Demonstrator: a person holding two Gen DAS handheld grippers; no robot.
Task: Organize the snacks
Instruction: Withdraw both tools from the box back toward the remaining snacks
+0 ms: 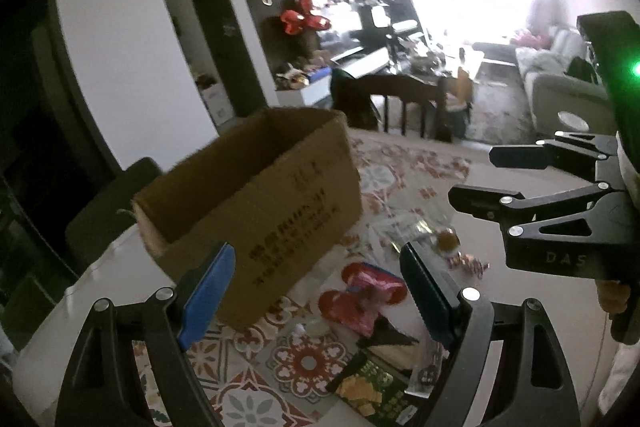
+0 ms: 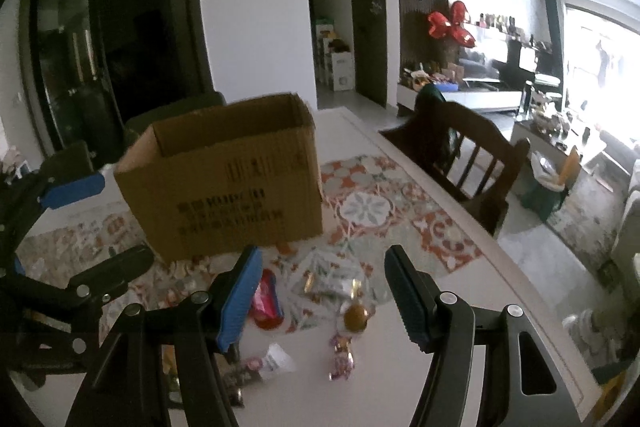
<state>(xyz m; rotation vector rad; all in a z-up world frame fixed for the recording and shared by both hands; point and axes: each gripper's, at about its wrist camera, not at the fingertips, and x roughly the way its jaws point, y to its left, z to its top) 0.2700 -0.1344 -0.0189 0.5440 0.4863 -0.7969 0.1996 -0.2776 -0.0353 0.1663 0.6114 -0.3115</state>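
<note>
With both the left gripper (image 1: 316, 291) and right gripper (image 2: 322, 291) spread wide and empty, this looks like the approach step: snacks (image 2: 352, 315) lie loose at 6 o'clock of the cardboard box (image 2: 224, 183), so next choose one and descend.

A: What's sitting on the table (image 1: 472, 171)?
B: An open box (image 1: 256, 203), with a red packet (image 1: 366, 297) and a green packet (image 1: 376, 389) lying beside it. The left gripper (image 1: 316, 291) is hovering wide open above them, and the right gripper (image 1: 480, 179) is gaping too.
</note>
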